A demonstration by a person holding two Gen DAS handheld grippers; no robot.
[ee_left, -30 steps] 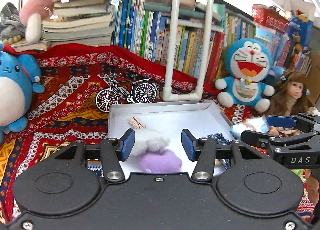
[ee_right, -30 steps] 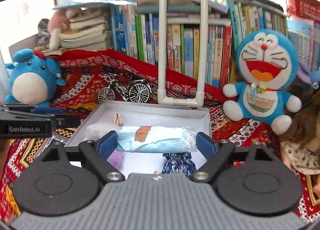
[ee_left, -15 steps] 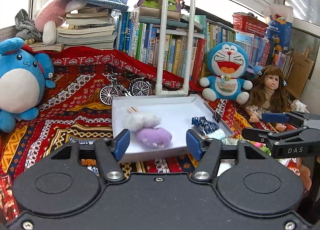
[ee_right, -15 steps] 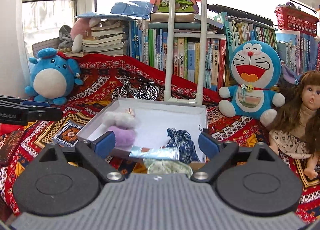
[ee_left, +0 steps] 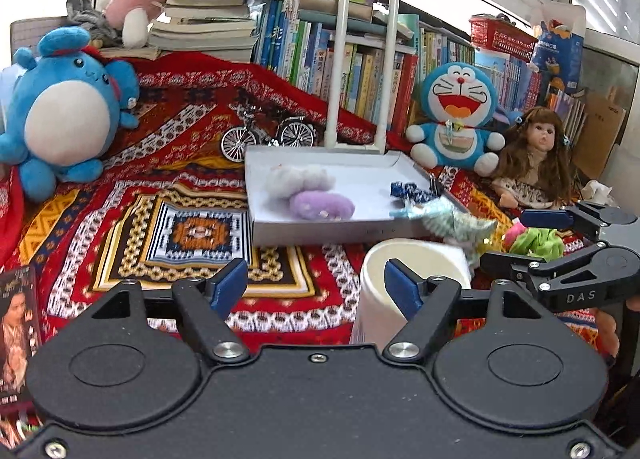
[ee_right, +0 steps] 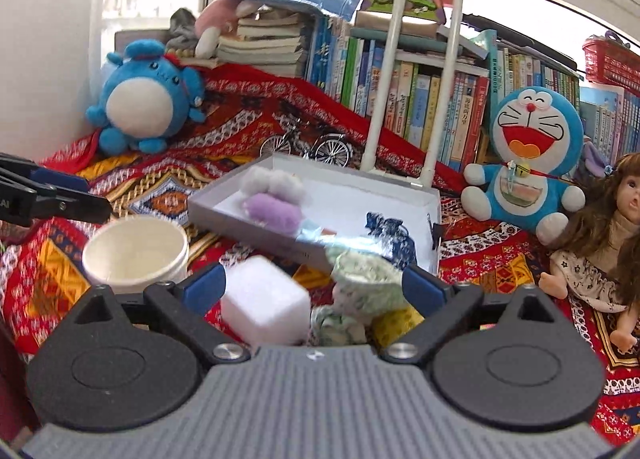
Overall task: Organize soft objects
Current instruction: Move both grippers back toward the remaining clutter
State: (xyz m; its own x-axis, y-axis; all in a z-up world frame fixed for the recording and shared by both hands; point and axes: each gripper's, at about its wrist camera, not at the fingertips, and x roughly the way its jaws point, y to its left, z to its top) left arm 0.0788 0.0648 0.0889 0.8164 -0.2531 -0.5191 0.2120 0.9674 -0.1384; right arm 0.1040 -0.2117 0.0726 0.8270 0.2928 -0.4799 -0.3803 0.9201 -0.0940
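With nothing gripped, the wide-spread right gripper (ee_right: 314,285) is positioned just near of the green scrunchie (ee_right: 366,279), while the empty left gripper (ee_left: 316,283) is opening.

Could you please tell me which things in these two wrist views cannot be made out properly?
- Left wrist view: the white cup is half hidden by the left gripper; its base cannot be seen.
- Right wrist view: a yellow item lies mostly behind the right gripper, so it cannot be identified.
- Both views: the pale green bundle at the tray corner is motion-blurred.
- Left wrist view: the printed card is cut by the left edge.
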